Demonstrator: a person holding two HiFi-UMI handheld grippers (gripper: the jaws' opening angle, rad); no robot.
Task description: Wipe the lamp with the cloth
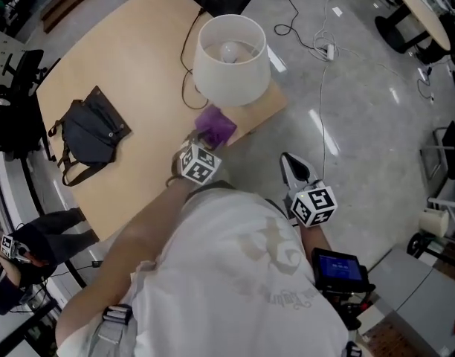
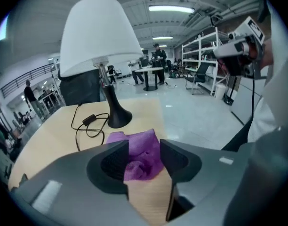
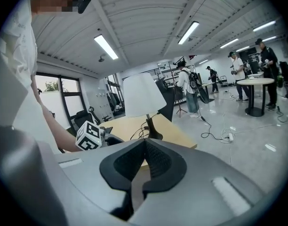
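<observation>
Presently: cloth (image 2: 134, 140), purple, crumpled. I judge it soft, light and easily bunched, best pinched at its raised middle fold. It lies on the counter (image 2: 54, 140), just near of the lamp (image 2: 99, 36), between my left tool's (image 2: 145, 149) parted, unpressing jaws. Right tool (image 3: 144, 149): closed together, empty.

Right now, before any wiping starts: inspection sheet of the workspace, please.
Surface: light wooden table, lamp near its corner.
Job's things: white-shaded lamp upright; purple cloth bunched on the table beside the lamp's base.
Clutter: black bag lying flat, apart from the lamp.
Grippers: left tool open, jaws either side of the cloth, not pressing it; right tool shut, empty, off the table's edge.
Cables: lamp cord looped on the table; power strip with loose leads on the floor.
Surroundings: shelving, bystanders, other tables.
</observation>
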